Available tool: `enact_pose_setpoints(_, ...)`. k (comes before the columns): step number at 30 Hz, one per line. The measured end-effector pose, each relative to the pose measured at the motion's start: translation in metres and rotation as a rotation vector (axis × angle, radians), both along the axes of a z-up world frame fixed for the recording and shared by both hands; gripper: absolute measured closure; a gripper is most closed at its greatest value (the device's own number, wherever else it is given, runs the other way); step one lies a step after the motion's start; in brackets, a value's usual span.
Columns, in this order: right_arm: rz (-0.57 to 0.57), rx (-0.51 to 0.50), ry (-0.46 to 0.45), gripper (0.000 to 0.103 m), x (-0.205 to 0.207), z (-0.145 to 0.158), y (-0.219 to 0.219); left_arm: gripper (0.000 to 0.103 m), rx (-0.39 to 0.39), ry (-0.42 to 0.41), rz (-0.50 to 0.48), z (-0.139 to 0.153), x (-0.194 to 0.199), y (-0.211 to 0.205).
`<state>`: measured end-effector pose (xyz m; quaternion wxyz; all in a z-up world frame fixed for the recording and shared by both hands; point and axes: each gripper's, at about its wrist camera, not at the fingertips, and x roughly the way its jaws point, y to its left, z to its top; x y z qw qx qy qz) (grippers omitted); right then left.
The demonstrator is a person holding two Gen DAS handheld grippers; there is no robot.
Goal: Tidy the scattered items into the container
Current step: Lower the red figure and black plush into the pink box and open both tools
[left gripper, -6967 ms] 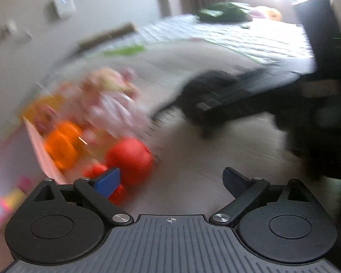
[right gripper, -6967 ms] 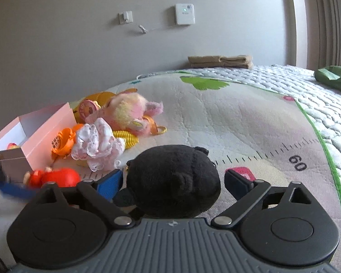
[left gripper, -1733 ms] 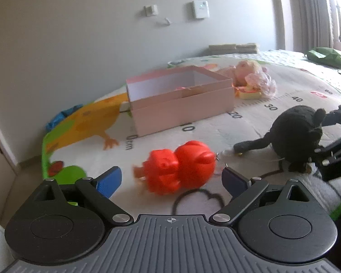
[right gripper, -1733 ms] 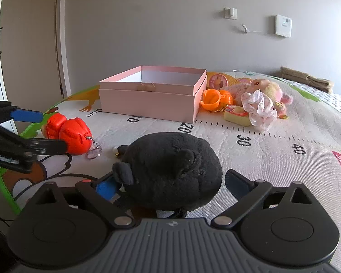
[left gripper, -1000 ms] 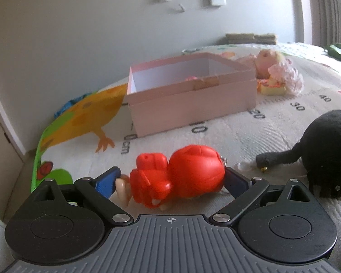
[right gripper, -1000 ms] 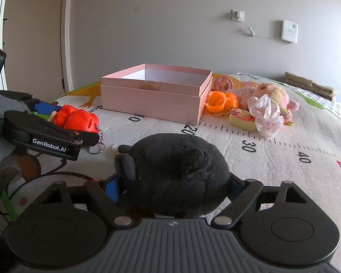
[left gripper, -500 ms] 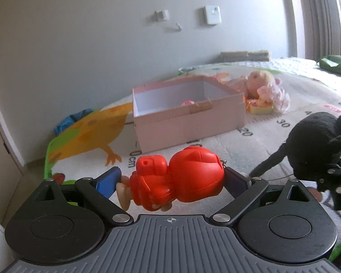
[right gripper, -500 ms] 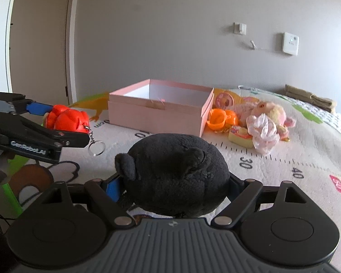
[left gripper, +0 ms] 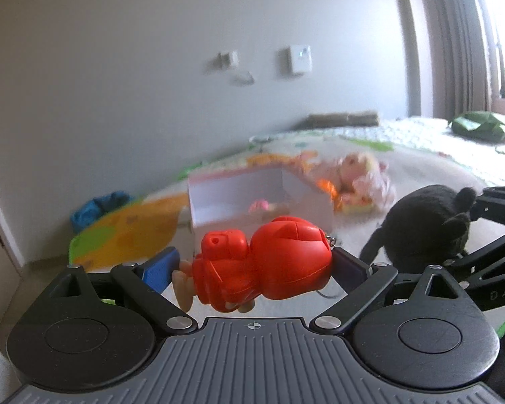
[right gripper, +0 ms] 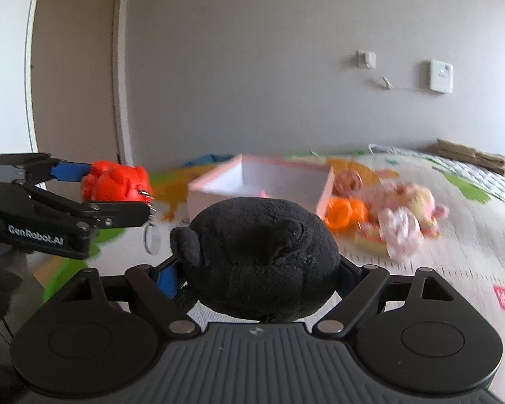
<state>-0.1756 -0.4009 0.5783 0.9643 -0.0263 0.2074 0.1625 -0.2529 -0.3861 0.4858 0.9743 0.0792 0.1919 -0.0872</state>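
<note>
Playmat (right gripper: 454,252); tongs (left gripper: 252,267) grip red toy (left gripper: 262,266).

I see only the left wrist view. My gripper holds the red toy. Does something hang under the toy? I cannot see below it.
Observer: Yes. In the right wrist view a metal keyring hangs on a short chain from the red toy, below the left gripper.
Operator: Thank you. Does the right gripper hold the plush on both sides? I see only one side.
Observer: Yes. The plush fills the gap of the right gripper, and both fingers press on it, left and right.
</note>
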Motion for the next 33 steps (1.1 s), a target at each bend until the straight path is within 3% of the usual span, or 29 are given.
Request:
enact_pose_setpoints(3,0.005,0.022,-0.038,0.017,0.017,0.021,-0.002,0.005,0.01,-0.062,-0.008,0.023,0.007,-0.003)
enact_pose_setpoints(7,-0.03,-0.058,-0.143,0.017,0.058,0.042,0.005,0.005,0.053,-0.145,-0.025,0.049,0.034,-0.008)
enact_pose_setpoints(10,-0.045,-0.12,-0.178,0.017,0.106,0.051,0.008,0.005,-0.015,-0.112,-0.007,0.069,0.086,0.0)
enact_pose_setpoints(13,-0.055,-0.137,-0.156,0.017,0.159,0.05,0.009,0.005,-0.11,-0.057,-0.005,0.076,0.144,0.011)
enact_pose_setpoints(18,-0.034,-0.127,-0.095,0.017,0.229,0.033,0.01,0.005,-0.193,0.051,0.001,0.062,0.238,0.031)
enact_pose_setpoints(22,0.005,-0.143,-0.065,0.017,0.265,0.011,0.024,0.005,-0.183,0.124,-0.015,0.035,0.286,0.033)
enact_pose_setpoints(28,0.07,-0.204,-0.063,0.009,0.287,-0.013,0.04,0.005,-0.165,0.216,-0.002,-0.003,0.32,0.034)
enact_pose_setpoints(33,0.07,-0.163,-0.054,0.008,0.285,-0.016,0.031,0.005,-0.228,0.243,-0.004,-0.013,0.333,0.046)
